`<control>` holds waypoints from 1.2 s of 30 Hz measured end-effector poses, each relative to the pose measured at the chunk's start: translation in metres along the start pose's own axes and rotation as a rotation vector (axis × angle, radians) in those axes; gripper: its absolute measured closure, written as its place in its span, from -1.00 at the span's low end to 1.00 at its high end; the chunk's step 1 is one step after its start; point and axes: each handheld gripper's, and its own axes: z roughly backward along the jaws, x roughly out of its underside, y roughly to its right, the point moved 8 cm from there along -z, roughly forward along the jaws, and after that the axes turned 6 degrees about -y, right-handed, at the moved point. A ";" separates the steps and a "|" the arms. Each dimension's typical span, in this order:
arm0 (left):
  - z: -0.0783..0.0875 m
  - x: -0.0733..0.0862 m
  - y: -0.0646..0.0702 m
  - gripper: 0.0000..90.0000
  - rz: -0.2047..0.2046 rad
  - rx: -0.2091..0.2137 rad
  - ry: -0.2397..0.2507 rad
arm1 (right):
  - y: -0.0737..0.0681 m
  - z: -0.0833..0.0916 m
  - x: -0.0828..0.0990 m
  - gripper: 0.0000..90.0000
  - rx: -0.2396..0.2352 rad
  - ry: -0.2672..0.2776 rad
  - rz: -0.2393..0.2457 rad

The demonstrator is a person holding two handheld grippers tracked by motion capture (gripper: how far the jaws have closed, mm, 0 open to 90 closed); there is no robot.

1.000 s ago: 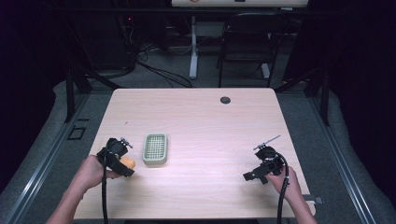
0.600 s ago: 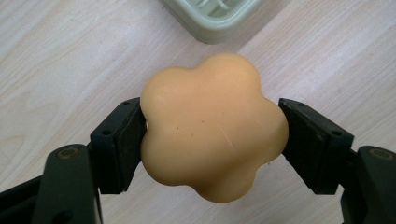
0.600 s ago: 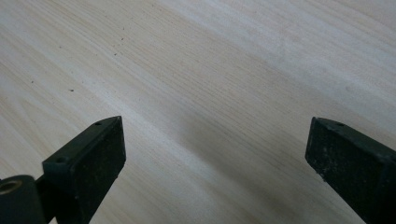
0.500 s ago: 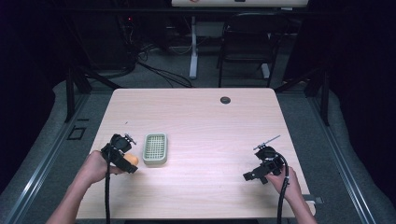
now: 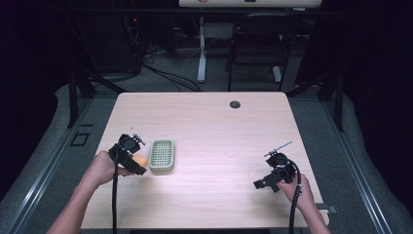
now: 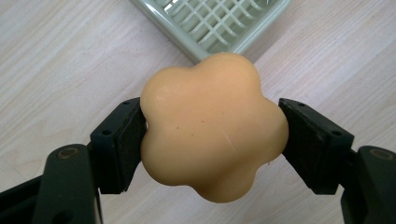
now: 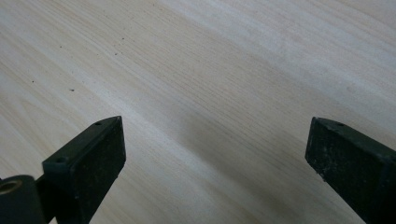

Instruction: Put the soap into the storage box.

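Between left gripper (image 6: pixel 212 135) pads: orange soap (image 6: pixel 212 126), clamped, beside tray (image 6: pixel 215 21).

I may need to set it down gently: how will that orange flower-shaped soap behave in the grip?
The soap looks smooth and glossy, so probably slippery. The left hand-held gripper pinches its rounded lobes, so it might twist. It appears solid, likely stiff.

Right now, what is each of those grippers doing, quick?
Left gripper: closed on the orange flower-shaped soap, beside the green soap dish.
Right gripper: open, holding nothing, over the bare table.
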 end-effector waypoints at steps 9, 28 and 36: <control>0.003 -0.008 -0.002 -0.41 -0.008 0.001 0.002 | 0.000 0.000 0.000 -0.90 0.001 -0.002 0.002; 0.010 -0.028 -0.005 -0.40 -0.021 -0.012 0.013 | 0.001 0.000 0.000 -0.90 0.001 0.003 0.001; 0.012 -0.039 -0.006 -0.41 -0.030 -0.014 0.021 | 0.000 0.001 0.000 -0.90 -0.001 0.008 0.002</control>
